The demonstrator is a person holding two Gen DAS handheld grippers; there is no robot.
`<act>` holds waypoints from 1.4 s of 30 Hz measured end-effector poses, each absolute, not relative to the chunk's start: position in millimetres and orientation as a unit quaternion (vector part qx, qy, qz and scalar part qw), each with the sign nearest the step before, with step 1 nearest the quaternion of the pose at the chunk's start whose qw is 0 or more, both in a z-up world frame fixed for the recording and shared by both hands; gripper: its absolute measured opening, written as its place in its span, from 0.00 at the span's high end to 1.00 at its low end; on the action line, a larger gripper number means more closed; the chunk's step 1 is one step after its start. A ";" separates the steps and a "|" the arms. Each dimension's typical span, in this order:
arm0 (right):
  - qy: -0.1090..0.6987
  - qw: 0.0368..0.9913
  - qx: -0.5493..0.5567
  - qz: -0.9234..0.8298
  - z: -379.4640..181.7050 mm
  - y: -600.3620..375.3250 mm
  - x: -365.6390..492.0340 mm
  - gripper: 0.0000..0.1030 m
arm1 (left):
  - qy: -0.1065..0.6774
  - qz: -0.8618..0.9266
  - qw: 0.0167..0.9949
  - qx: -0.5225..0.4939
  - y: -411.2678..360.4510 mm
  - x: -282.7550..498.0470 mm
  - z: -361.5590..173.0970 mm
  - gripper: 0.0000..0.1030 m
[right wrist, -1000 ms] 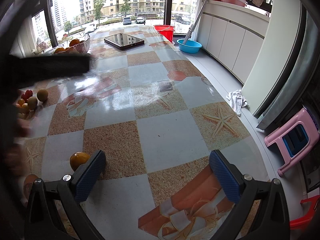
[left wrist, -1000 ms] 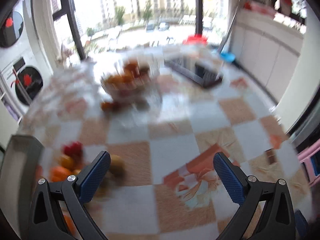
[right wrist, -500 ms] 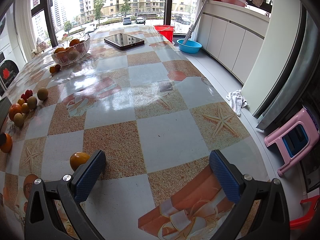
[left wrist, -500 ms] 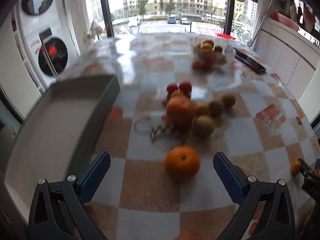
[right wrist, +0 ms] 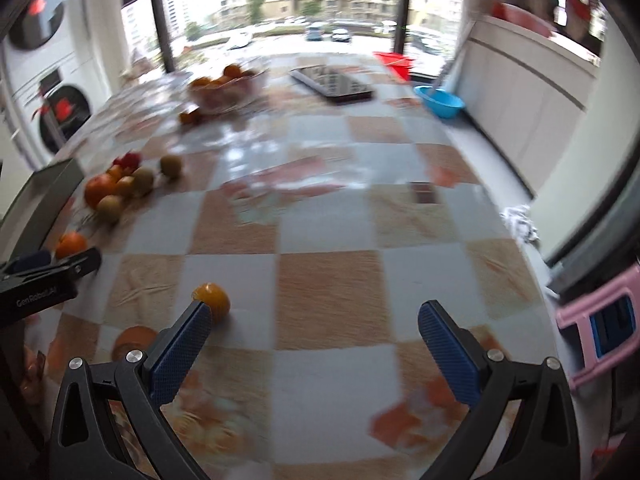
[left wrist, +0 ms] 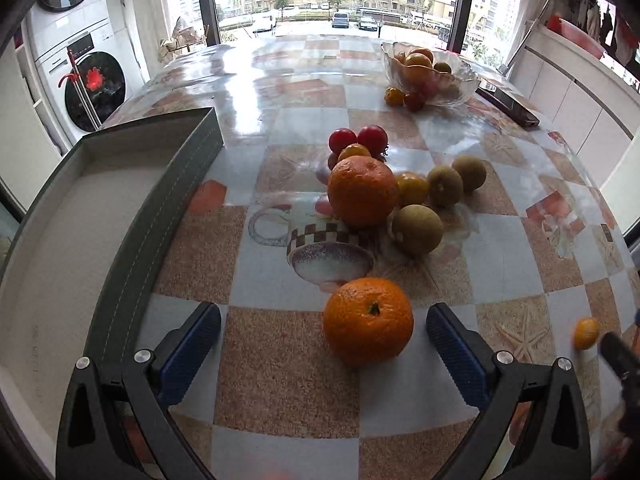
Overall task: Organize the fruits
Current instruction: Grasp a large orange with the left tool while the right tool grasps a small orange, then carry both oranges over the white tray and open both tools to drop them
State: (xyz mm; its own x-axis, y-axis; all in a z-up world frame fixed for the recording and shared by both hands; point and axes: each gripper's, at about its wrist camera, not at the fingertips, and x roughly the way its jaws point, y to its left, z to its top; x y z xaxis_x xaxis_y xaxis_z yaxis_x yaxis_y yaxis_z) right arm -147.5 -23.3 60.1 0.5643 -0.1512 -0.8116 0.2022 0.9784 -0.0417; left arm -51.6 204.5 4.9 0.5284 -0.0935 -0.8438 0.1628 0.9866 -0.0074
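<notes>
My left gripper (left wrist: 323, 330) is open, with an orange (left wrist: 368, 320) on the table between its fingertips, nearer the right one. Beyond it lies a cluster: a bigger orange (left wrist: 362, 192), red tomatoes (left wrist: 358, 138), yellow fruits and brown-green fruits (left wrist: 417, 229). A grey tray (left wrist: 100, 208) lies to the left. My right gripper (right wrist: 315, 320) is open and empty; a small orange fruit (right wrist: 212, 296) sits just past its left fingertip. The left gripper (right wrist: 44, 276) shows at the left edge of the right wrist view.
A glass bowl (left wrist: 430, 72) of fruit stands at the far side, with two small fruits in front of it. A dark tablet (right wrist: 332, 82) lies near it. A pink stool (right wrist: 600, 320) and a blue basin (right wrist: 440, 102) are on the floor right of the table.
My left gripper has swung from the table's right part to the fruit cluster and closed in on the near orange. My right gripper has turned left, bringing the small orange fruit to its left fingertip.
</notes>
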 end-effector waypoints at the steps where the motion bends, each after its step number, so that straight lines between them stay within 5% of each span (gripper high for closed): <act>1: 0.460 0.883 0.027 -0.094 57.8 -20.4 -142.5 0.00 | 0.486 -0.073 0.870 0.037 204.5 -50.2 5.4 0.00; 6: 0.466 0.883 0.025 -0.046 50.6 2.7 -124.7 0.02 | 0.492 -0.067 0.866 0.055 198.4 -43.0 9.3 0.00; 8: 0.468 0.883 0.013 -0.024 46.7 16.3 -118.2 0.05 | 0.481 -0.068 0.872 0.062 196.0 -46.3 11.3 0.11; 11: 0.468 0.884 -0.014 -0.012 43.5 32.4 -113.3 0.25 | 0.481 -0.075 0.871 0.061 193.7 -47.9 12.4 0.23; 13: 0.462 0.887 -0.017 0.000 46.7 40.7 -115.1 0.57 | 0.482 -0.085 0.870 0.048 196.1 -49.1 13.7 0.44; 15: 0.463 0.886 -0.015 -0.003 49.1 42.7 -115.5 0.77 | 0.482 -0.094 0.870 0.043 196.6 -50.6 15.3 0.64; 29: 0.480 0.872 0.094 0.018 76.2 22.5 -122.3 0.77 | 0.444 -0.109 0.889 -0.015 254.1 -73.9 65.4 0.64; 42: 0.485 0.862 0.050 0.136 109.0 157.0 -74.2 0.77 | 0.439 0.026 0.897 -0.044 395.5 -64.1 69.8 0.63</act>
State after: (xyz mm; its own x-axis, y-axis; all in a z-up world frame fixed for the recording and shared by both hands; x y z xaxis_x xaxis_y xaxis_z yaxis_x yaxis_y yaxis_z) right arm -74.2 157.0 109.0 0.4916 0.2830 -0.8236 -0.1867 0.9580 0.2177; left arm -64.1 395.5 69.8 0.6134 0.0084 -0.7898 -0.0863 0.9947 -0.0565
